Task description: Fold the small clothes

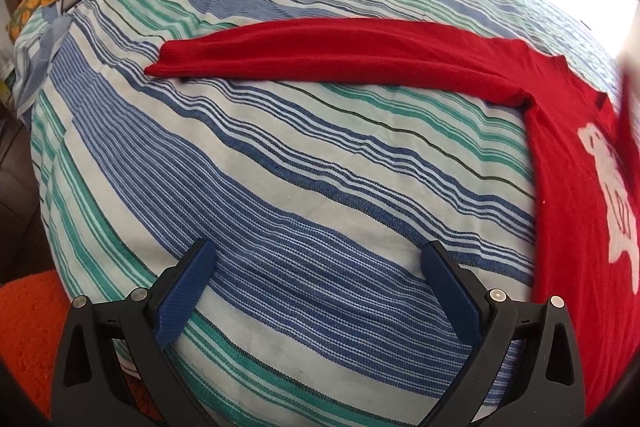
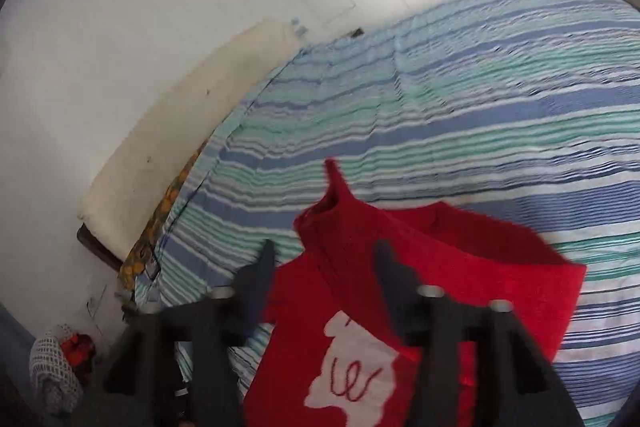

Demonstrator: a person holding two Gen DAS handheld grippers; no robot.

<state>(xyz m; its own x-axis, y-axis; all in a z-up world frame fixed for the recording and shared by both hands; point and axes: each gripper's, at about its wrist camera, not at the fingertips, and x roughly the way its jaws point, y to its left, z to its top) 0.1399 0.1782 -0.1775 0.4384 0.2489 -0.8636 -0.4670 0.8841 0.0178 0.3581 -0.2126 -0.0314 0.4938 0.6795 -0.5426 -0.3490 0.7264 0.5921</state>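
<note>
A red sweater (image 1: 568, 163) is lying on a bed with a striped bedspread (image 1: 280, 155) in blue, green and white. One long sleeve (image 1: 320, 55) is stretching out flat across the stripes, away from the body of the sweater. A white picture (image 1: 612, 195) is showing on the front of the sweater.

The left claw (image 1: 316, 259) is hovering over the bare stripes, near the sweater but not touching it. Its two blue fingers (image 1: 188, 291) are standing wide apart, and nothing is sitting between them.

In the right wrist view, the right claw (image 2: 324, 255) is hanging over the sweater (image 2: 460, 267). Its dark fingers are standing apart too, with red cloth showing in the gap, but the picture is blurry and I cannot tell if they are touching the cloth. Part of the sweater is folding over near the neck. A white wall (image 2: 120, 27) is standing behind the bed.
</note>
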